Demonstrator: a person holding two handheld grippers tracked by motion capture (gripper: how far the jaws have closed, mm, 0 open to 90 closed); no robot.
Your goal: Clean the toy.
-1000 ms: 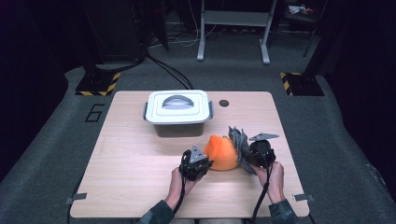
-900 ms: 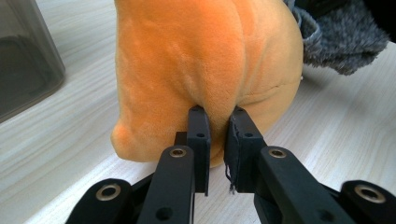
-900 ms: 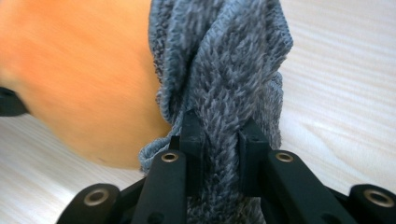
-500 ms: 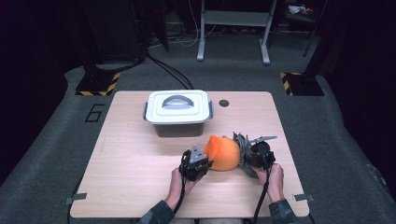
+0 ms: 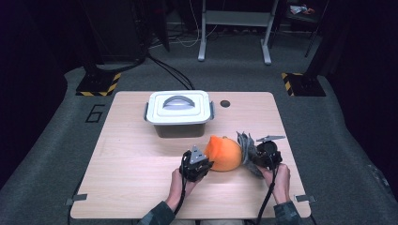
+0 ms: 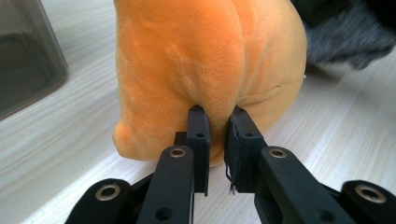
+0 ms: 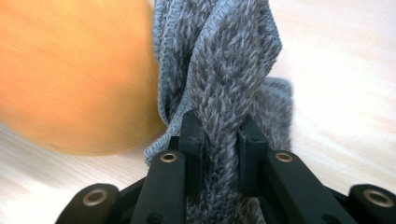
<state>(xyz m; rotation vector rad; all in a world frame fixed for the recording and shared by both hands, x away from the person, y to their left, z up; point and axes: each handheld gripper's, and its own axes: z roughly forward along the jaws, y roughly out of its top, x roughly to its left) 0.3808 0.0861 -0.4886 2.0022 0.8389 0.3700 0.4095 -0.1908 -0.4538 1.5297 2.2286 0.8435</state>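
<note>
An orange plush toy (image 5: 224, 153) lies on the wooden table (image 5: 131, 159), right of centre near the front. My left gripper (image 5: 202, 164) is at the toy's left side; in the left gripper view (image 6: 217, 122) its jaws pinch a fold of the orange plush (image 6: 205, 60). A grey knitted cloth (image 5: 246, 147) bunches against the toy's right side. My right gripper (image 5: 259, 157) is shut on the cloth, and the right gripper view (image 7: 219, 128) shows the grey knit (image 7: 219, 56) squeezed between the jaws, with the orange toy (image 7: 70, 70) to its left.
A grey storage box with a white handled lid (image 5: 178, 111) stands behind the toy, at the middle back of the table. A small dark round hole (image 5: 225, 103) sits in the tabletop to the box's right. Bare wood stretches across the table's left half.
The right gripper has shifted slightly with the grey cloth, which now sits closer against the toy. The left gripper and the toy have stayed put.
</note>
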